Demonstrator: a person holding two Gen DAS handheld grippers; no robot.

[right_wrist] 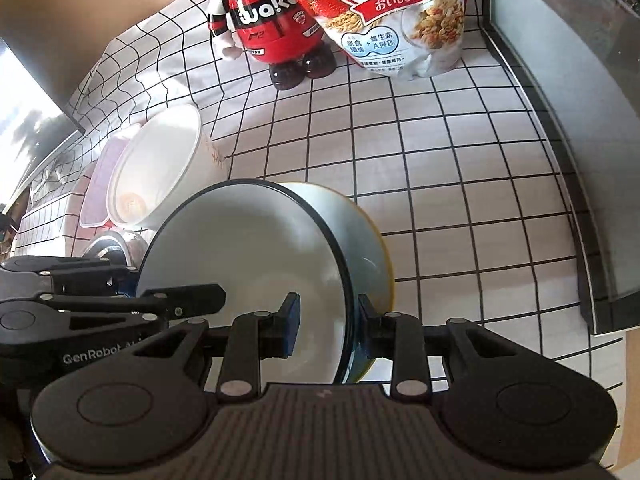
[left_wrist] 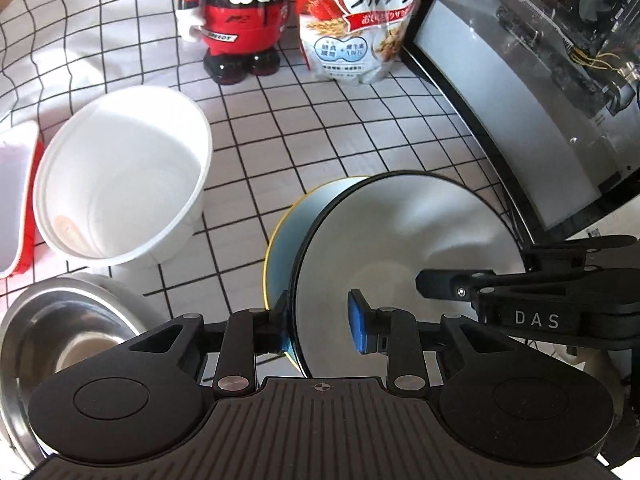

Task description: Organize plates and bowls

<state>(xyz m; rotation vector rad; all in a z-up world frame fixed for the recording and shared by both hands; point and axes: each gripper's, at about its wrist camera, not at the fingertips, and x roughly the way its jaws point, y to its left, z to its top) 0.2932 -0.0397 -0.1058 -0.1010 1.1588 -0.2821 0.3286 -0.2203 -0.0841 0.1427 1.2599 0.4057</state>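
Observation:
A white bowl with a dark rim (left_wrist: 400, 240) (right_wrist: 248, 248) sits nested in a pale blue bowl with a yellow rim (left_wrist: 296, 232) (right_wrist: 368, 248). Both grippers hold this stack by opposite sides of its rim, above the grid-patterned cloth (left_wrist: 320, 128). My left gripper (left_wrist: 320, 324) (right_wrist: 168, 286) has one finger outside the blue bowl and a blue pad (left_wrist: 358, 322) inside the white one, shut on both walls. My right gripper (right_wrist: 330, 320) (left_wrist: 476, 270) clamps the far side the same way. The stack's underside is hidden.
A large white paper tub (left_wrist: 120, 184) stands to the left, with a steel bowl (left_wrist: 68, 332) in front of it and a red-and-white container (left_wrist: 16, 208) beside it. A red figure bottle (left_wrist: 236, 20) and a cereal bag (left_wrist: 360, 20) stand at the back. A dark-framed glass case (left_wrist: 520, 100) lines the right.

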